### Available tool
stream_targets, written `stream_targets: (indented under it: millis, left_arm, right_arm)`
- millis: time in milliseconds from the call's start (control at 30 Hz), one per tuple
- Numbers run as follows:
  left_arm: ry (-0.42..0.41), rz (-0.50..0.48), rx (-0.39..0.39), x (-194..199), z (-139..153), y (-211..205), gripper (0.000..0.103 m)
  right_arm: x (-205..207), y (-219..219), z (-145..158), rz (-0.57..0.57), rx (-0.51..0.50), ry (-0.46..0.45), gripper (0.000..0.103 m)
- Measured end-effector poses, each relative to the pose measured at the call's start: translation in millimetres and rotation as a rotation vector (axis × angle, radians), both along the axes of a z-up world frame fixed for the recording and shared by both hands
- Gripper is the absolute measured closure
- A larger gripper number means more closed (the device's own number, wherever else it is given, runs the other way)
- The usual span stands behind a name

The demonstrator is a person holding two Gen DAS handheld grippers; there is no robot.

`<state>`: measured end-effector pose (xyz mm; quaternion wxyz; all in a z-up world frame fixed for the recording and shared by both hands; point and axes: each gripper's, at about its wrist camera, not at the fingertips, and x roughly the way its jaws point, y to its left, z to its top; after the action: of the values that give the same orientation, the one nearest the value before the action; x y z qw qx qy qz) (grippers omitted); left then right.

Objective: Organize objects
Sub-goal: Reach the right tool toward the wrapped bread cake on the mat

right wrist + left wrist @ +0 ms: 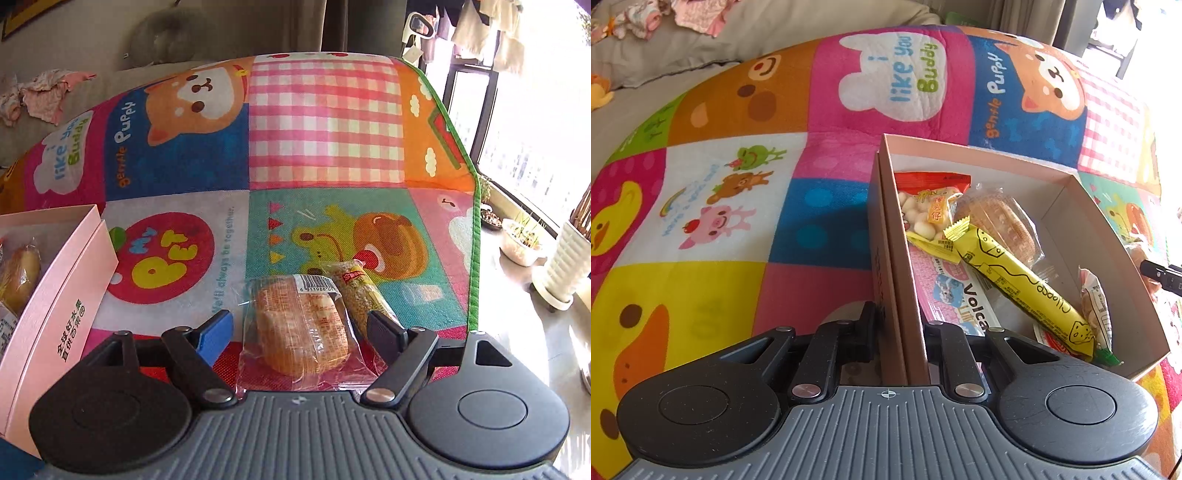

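Left wrist view: a cartoon patchwork mat (738, 206) covers the surface, with a pink cardboard box (1071, 218) lying open on it.
Left gripper: the left gripper (899, 332) is clenched on the near left wall of the box, one finger outside the wall and one inside.
Box contents: a red bag of white puffs (929, 206) lies at the far left corner; a wrapped bun (1001, 218) sits just beside it; a long yellow cheese stick packet (1023, 280) lies diagonally across both; a pink and white packet (956, 295) lies flat underneath; a small clear snack pack (1095, 306) leans by the right wall.
Background: a grey sofa (701, 44) with bundled clothes stands beyond the mat.

Right wrist view: the same mat (325, 122) reaches to a green edge; the box (62, 284) stands at the left.
Right gripper: the right gripper (301, 332) is released, its fingers spread either side of a wrapped cake (303, 332) that lies on the mat, not touching it.
Neighbour: a tube-shaped grain bar (360, 291) lies touching the cake's right side.
Far right: white plant pots (569, 258) stand by a bright window.
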<state>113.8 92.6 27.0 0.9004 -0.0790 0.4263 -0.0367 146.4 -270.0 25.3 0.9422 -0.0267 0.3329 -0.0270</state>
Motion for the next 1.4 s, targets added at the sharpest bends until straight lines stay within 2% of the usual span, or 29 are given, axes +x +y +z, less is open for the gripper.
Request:
stream_targets:
  millis: [67,200,467,567,633,800,867,900,933,1000,1233,1400]
  left_arm:
    - [0.001,0.0,0.0,0,0,0,0.085]
    - [0.0,0.0,0.0,0,0,0,0.085]
    - [0.003,0.006,0.0,0,0,0,0.085]
    - [0.003,0.005,0.0,0,0,0,0.086]
    - [0.003,0.005,0.0,0,0,0,0.086]
    - [0.003,0.006,0.0,0,0,0,0.086]
    - [0.002,0.007,-0.001,0,0,0,0.086]
    - [0.003,0.007,0.0,0,0,0,0.085]
    - [0.003,0.007,0.001,0,1,0,0.086]
    - [0.003,0.007,0.002,0,1,-1,0.086]
    - [0.002,0.003,0.001,0,0,0,0.086]
    - [0.002,0.004,0.001,0,0,0,0.086]
  right_arm:
    - [-2,2,-2,0.004,0.016,0.007,0.026]
    - [-27,6,1,0.009,0.015,-0.004,0.052]
    - [-82,9,5,0.032,0.065,0.021,0.058]
    - [-103,15,5,0.066,0.085,0.041,0.059]
    - [-118,20,6,0.094,0.094,0.053,0.064]
    - [-152,30,7,0.185,0.128,0.092,0.065]
    - [-160,32,9,0.184,0.107,0.089,0.062]
    - [-161,31,10,0.172,0.106,0.084,0.05]
    - [-162,29,13,0.155,0.108,0.068,0.034]
    - [-158,22,19,0.105,0.12,0.028,0.019]
    - [-112,-6,25,-0.036,0.249,0.017,0.017]
    - [-66,-6,13,-0.057,0.224,0.03,0.017]
